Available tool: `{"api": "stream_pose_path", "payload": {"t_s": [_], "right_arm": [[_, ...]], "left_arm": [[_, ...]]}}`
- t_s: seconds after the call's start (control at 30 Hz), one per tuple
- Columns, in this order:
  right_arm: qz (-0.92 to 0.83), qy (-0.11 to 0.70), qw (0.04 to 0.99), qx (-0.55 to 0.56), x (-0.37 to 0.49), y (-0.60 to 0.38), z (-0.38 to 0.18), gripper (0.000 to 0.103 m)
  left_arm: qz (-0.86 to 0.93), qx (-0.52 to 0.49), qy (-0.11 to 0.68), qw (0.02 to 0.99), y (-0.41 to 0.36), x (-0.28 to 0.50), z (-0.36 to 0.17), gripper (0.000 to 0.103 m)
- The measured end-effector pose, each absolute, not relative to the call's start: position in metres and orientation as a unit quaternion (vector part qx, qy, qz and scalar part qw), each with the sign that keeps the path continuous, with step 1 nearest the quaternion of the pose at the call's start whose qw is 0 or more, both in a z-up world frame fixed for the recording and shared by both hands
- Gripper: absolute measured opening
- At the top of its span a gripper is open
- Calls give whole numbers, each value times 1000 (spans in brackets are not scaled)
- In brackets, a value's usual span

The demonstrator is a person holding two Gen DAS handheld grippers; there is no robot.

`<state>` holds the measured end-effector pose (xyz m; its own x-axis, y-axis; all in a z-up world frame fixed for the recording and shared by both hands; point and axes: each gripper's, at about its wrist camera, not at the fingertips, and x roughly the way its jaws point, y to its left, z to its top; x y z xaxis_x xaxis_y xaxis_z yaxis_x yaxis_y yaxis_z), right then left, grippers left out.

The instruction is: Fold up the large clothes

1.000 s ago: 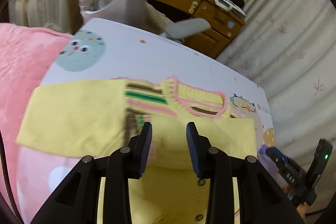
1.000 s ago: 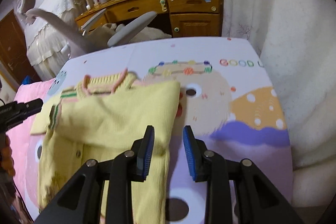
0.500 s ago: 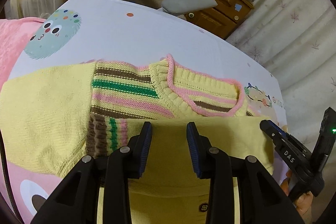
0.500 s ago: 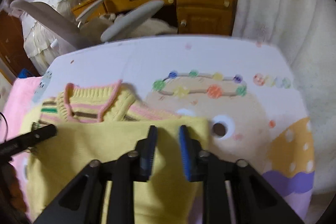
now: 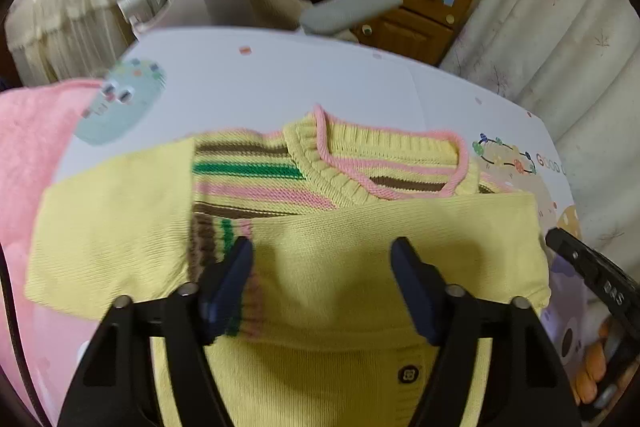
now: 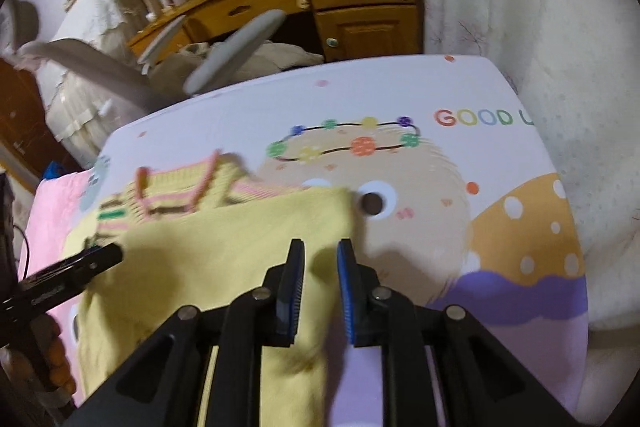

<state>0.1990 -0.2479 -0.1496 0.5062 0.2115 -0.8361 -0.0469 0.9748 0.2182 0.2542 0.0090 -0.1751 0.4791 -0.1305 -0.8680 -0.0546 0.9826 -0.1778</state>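
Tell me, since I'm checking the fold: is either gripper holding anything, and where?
Neither. The left gripper jaws are opening over the yellow knitted sweater's folded sleeve; the right gripper jaws, opening, straddle its edge.

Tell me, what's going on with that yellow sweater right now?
Left gripper opening over folded sleeve, nothing pinched. Right gripper opening at sleeve's edge. Yellow sweater flat on printed sheet, one sleeve folded across. Nothing in the way.

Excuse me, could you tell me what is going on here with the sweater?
A person with a gripper in each hand is folding a yellow knit cardigan on a cartoon-print sheet. One sleeve already lies folded across the chest, below the pink-trimmed collar. The left gripper is opening over that sleeve, its jaws wide apart. The right gripper, jaws narrow but opening, is at the sleeve's outer edge.
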Motion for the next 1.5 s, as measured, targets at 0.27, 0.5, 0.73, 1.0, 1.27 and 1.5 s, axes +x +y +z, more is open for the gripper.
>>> {"api": "stream_pose_path", "payload": {"t_s": [0.27, 0.5, 0.73, 1.0, 1.27, 1.5], "right_arm": [[127, 482, 865, 51, 175, -205, -145, 17], [134, 507, 850, 40, 175, -206, -166, 15], [134, 512, 848, 32, 177, -206, -171, 14], [109, 531, 840, 34, 175, -202, -159, 14], [81, 517, 851, 50, 137, -182, -113, 17], [83, 511, 854, 57, 106, -123, -84, 17]], "left_arm": [[-11, -109, 514, 851, 4, 236, -172, 75], [-9, -147, 523, 840, 6, 232, -184, 70], [-7, -103, 517, 850, -1, 228, -191, 70], [-30, -89, 523, 847, 0, 222, -186, 70], [-92, -79, 528, 841, 18, 199, -142, 73], [-102, -61, 514, 849, 74, 167, -99, 75]]}}
